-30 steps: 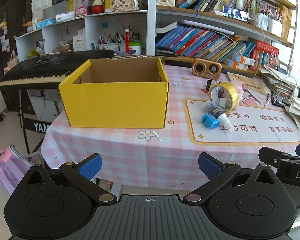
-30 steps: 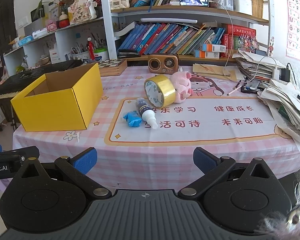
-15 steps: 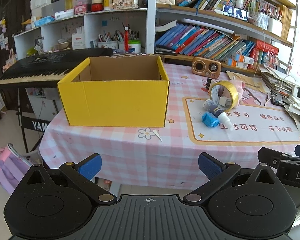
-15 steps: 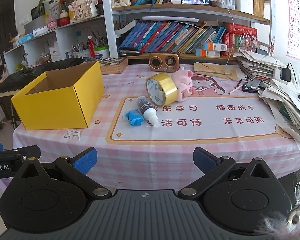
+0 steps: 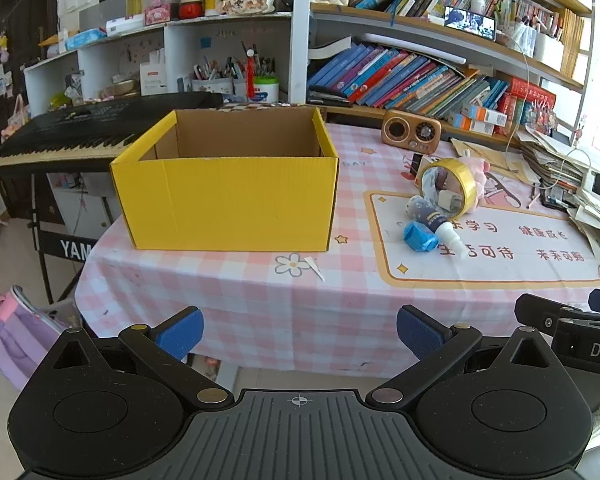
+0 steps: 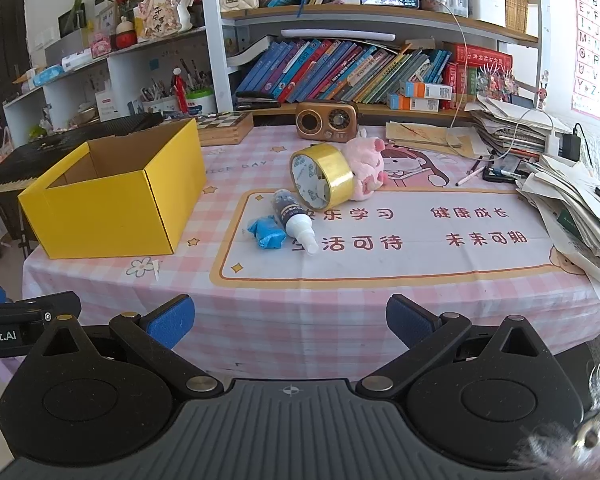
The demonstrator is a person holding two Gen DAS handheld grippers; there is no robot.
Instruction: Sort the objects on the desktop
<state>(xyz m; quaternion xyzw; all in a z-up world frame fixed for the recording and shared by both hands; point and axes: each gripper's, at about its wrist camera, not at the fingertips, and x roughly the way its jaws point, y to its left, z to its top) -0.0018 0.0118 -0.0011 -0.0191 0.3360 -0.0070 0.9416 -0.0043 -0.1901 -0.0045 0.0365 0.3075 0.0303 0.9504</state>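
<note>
Both grippers hang just off the near edge of the table (image 6: pixel 300 312), at the bottom of their frames, each holding nothing. The left gripper (image 5: pixel 300 334) has its fingers spread wide, and the right gripper (image 6: pixel 290 320) is spread just as wide.

The yellow box (image 5: pixel 228 188) stands open-topped at centre left of the left view, near the table's left corner, with nothing visible inside. A strip of bare checked cloth runs between its front wall and the near edge.

To its right, on the printed mat (image 6: pixel 420 240), lie a blue wrapped thing (image 6: pixel 267 234) and a spray bottle (image 6: pixel 294 220), touching each other. Behind them a tape roll (image 6: pixel 324 178) leans against a pink plush pig (image 6: pixel 366 166). The right half of the mat is bare up to the paper stack (image 6: pixel 572 208) along the table's right edge.
</note>
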